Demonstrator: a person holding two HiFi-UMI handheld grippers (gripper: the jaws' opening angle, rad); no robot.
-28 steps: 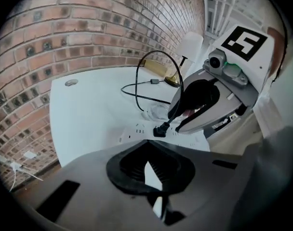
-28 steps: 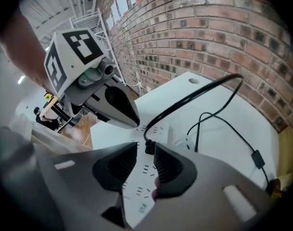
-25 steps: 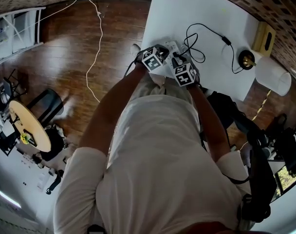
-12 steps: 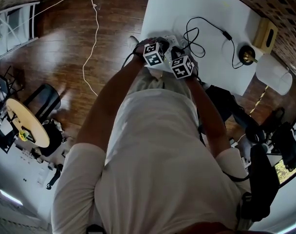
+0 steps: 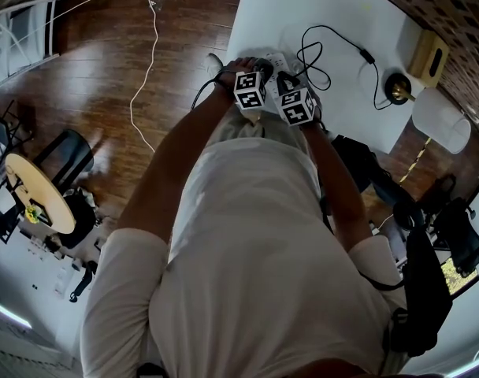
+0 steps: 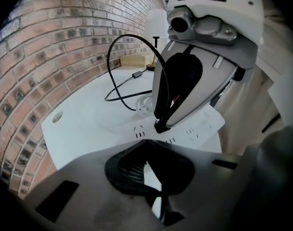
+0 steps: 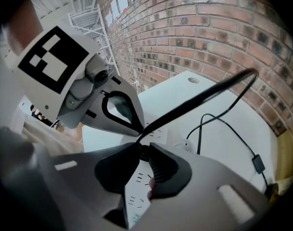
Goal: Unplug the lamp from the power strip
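The power strip lies at the near edge of the white table, at about 12 o'clock from the person's two hands in the head view. The lamp stands well apart from it, toward 3 to 4 o'clock. The right gripper has just been closing, and its claw now pinches the lamp plug where it sits in the strip. The black cord rises out from between the pads toward 2 o'clock. The left gripper has its claw drawn together with nothing between the tips. It points down at the strip just beside the plug, apparently to pin the strip in place. The plug looks like a small, hard, smooth plastic body, so it should take a firm squeeze but could slip out of a shallow one. The best hold is probably low on the plug's own sides, not on the cord. The cord is limp and would only bend, or strain at its joint, if it were pulled. The strip looks light and would likely lift with the plug, since the prongs are held only by friction in the socket. For that reason it needs pressing down while the plug is drawn straight out along its prongs. The cord lies in slack loops toward the lamp, so a short pull should not tug the lamp over.
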